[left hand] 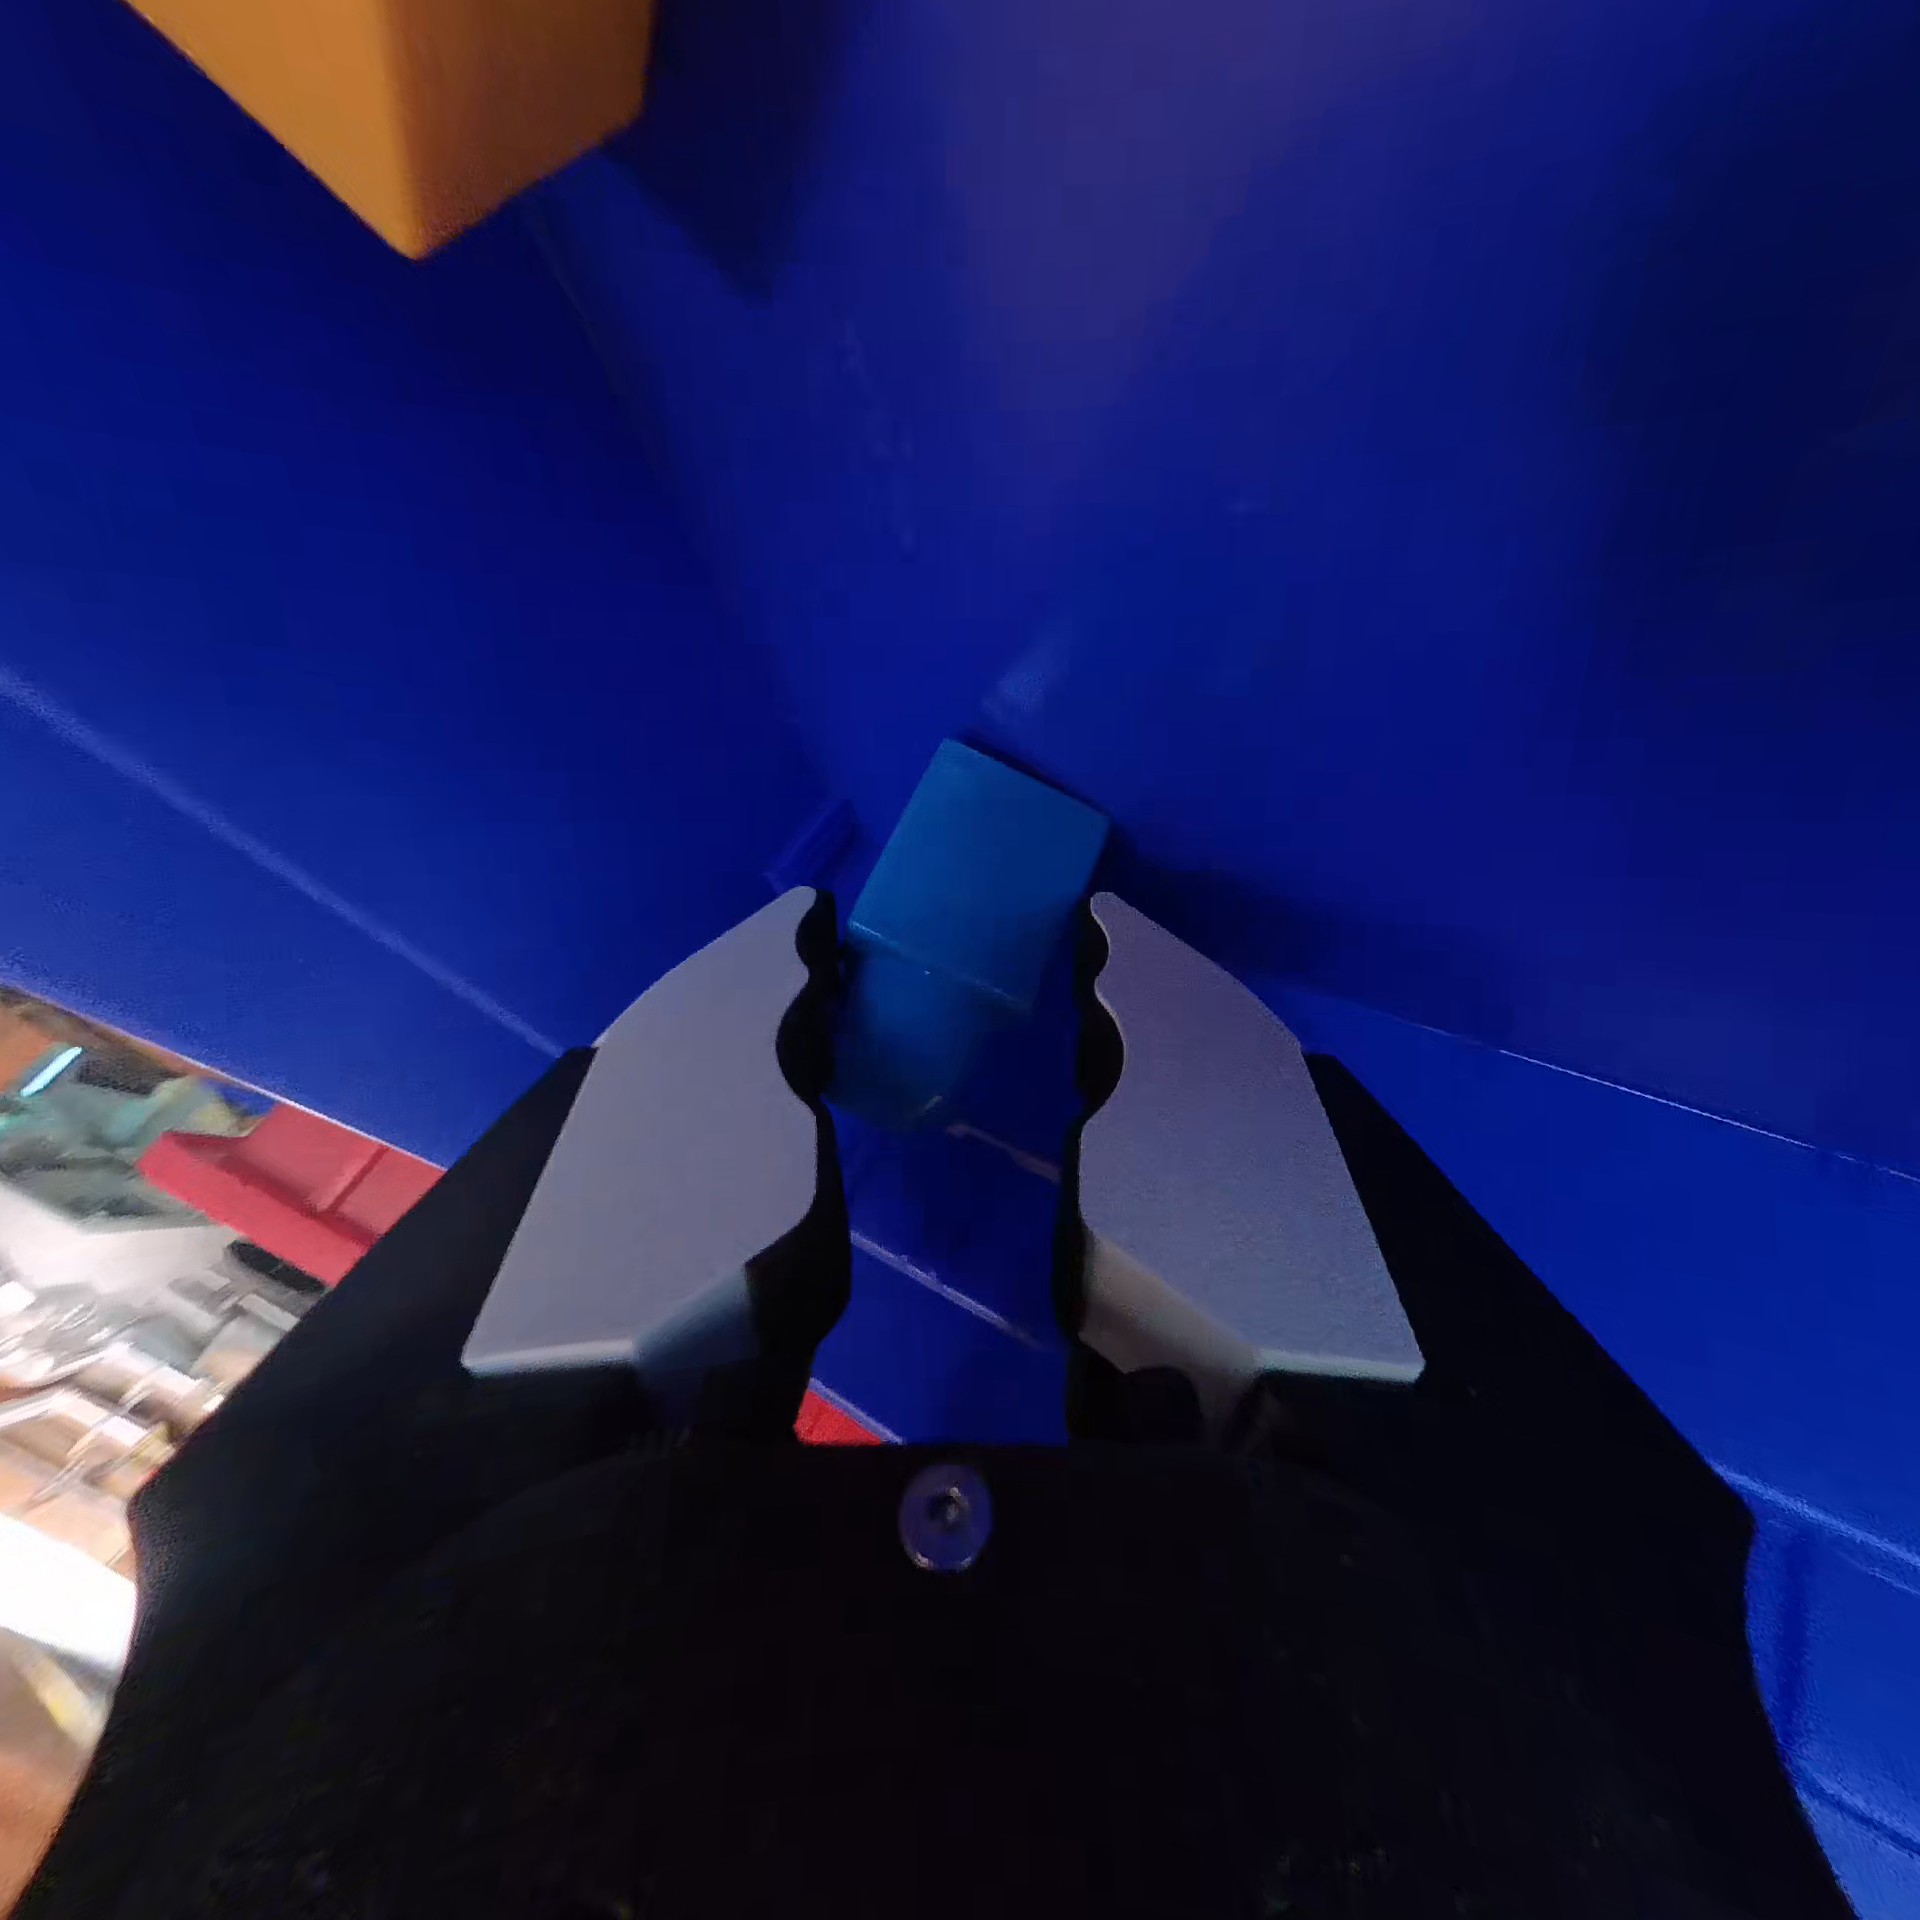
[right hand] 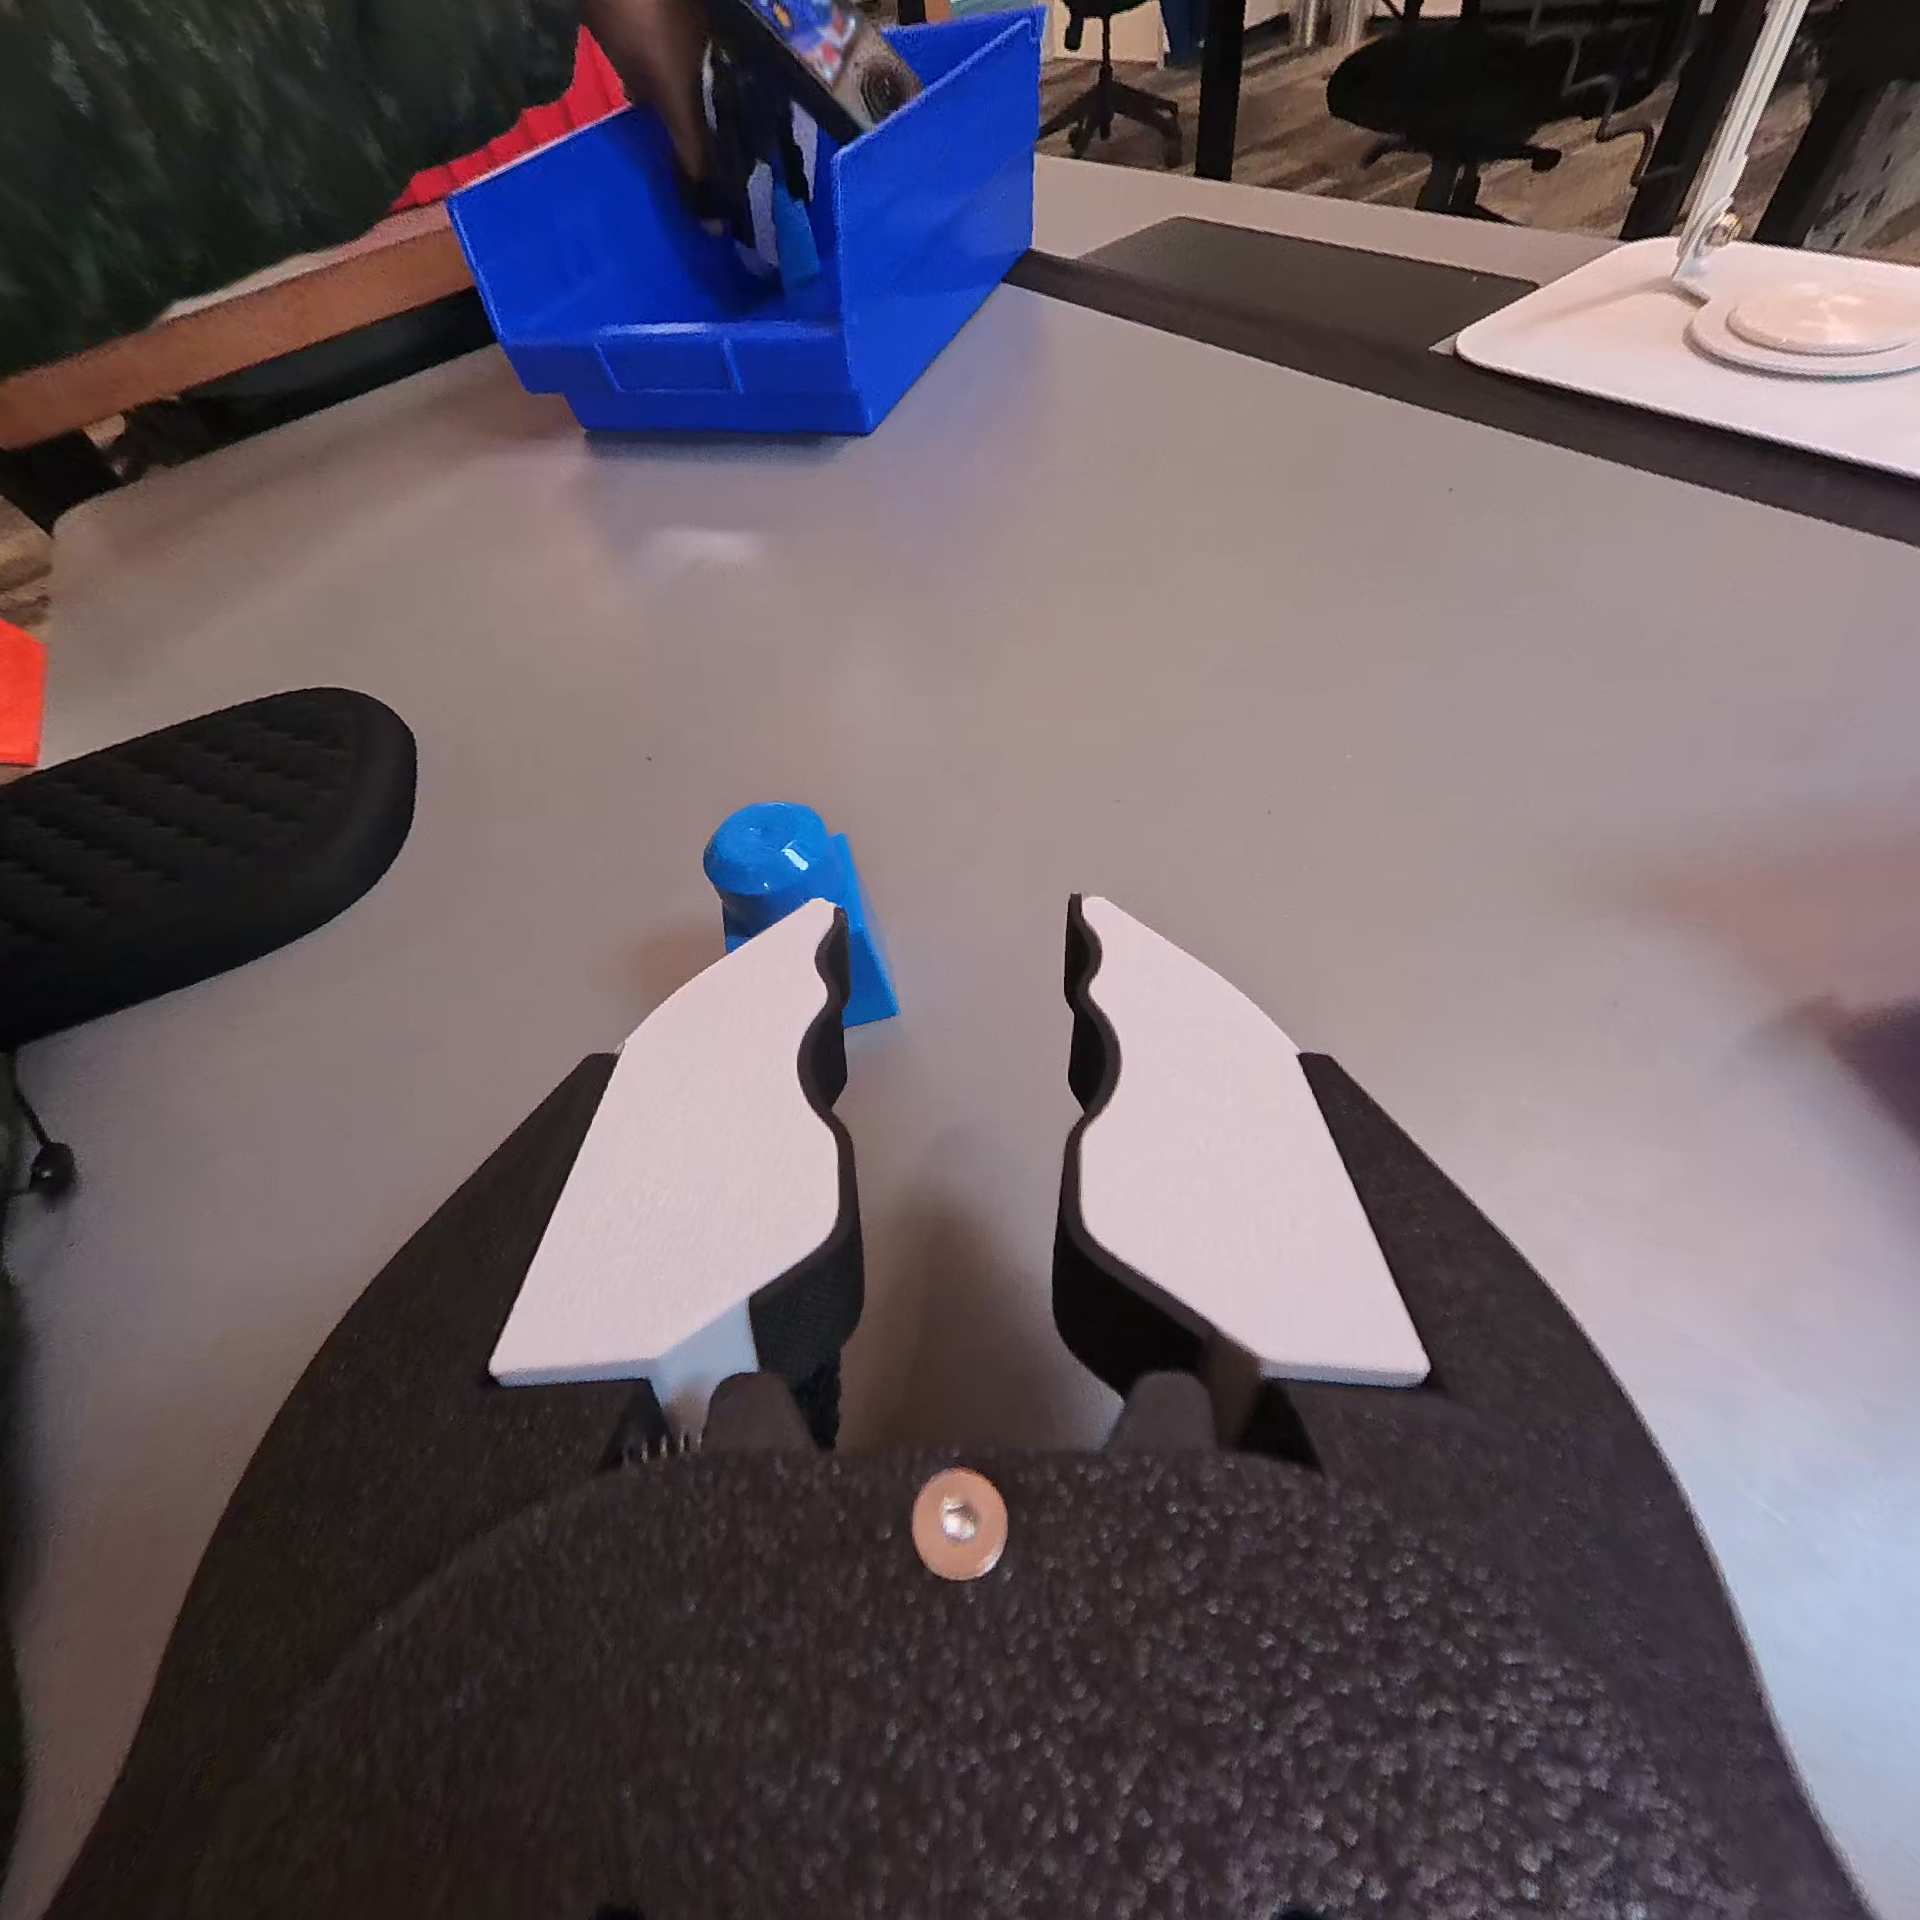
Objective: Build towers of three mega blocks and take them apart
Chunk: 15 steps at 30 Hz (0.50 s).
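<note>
My left gripper (left hand: 958, 906) is inside a blue bin (left hand: 1351, 520), jaws open. A blue mega block (left hand: 977, 862) stands between its fingers in the bin's corner. A sliver of space shows beside the right pad, so the pads do not press on it. An orange block (left hand: 416, 104) lies farther back in the bin. The right wrist view shows the bin (right hand: 914, 270) at the table's far side with the left gripper (right hand: 758, 197) reaching into it. My right gripper (right hand: 956, 909) is open and empty above the grey table (right hand: 1143, 623). A second blue mega block (right hand: 774, 862) lies on the table just outside its left finger.
A black padded chair armrest (right hand: 177, 831) overhangs the table's left edge. A white lamp base (right hand: 1714, 343) on a black mat (right hand: 1247, 270) sits at the far right. A red bin (right hand: 530, 135) stands behind the blue one. Across from one pair of fingers to the other is roughly 65 centimeters.
</note>
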Available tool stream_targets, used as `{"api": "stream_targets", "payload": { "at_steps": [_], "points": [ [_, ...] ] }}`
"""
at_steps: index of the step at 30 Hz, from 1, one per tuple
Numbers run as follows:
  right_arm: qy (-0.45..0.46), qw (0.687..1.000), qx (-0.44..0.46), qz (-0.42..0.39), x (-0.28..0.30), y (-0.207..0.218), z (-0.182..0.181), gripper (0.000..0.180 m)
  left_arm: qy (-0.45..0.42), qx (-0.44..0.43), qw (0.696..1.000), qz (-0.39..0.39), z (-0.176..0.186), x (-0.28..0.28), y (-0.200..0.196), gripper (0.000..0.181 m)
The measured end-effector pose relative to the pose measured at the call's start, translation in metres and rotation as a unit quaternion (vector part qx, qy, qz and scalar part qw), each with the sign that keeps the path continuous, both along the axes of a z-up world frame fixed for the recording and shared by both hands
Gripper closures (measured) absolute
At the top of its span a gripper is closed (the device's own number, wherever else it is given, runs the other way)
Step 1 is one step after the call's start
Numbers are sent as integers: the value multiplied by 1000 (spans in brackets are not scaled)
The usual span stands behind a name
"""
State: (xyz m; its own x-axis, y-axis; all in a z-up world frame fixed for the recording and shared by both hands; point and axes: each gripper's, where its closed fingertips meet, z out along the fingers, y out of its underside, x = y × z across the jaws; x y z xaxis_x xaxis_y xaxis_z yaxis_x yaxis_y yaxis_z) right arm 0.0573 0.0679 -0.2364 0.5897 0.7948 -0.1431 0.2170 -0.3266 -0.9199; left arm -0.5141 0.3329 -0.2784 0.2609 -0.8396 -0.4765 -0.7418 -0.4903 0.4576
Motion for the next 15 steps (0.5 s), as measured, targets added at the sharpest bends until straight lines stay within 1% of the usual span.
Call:
{"api": "stream_targets", "payload": {
  "at_steps": [2,4,6,8,9,12,15],
  "points": [
    [1,1000,0,0,0,0,0,140,-38,10,999,-8,9,18,-1,138],
    [3,1000,3,1,0,0,2,140,-82,26,996,-25,29,49,-5,138],
    [5,1000,5,3,-1,-1,3,140,-142,34,988,-53,53,97,-16,138],
    [6,1000,8,7,-2,-3,5,140,-182,16,979,-90,74,151,-43,138],
    [5,1000,10,9,-3,-4,6,140,-183,2,977,-111,82,175,-59,138],
    [4,1000,21,12,-4,-7,9,140,-149,-28,973,-175,97,240,-104,138],
    [3,999,34,7,-1,-8,13,141,-156,-64,955,-244,91,315,-152,138]
  ]
}}
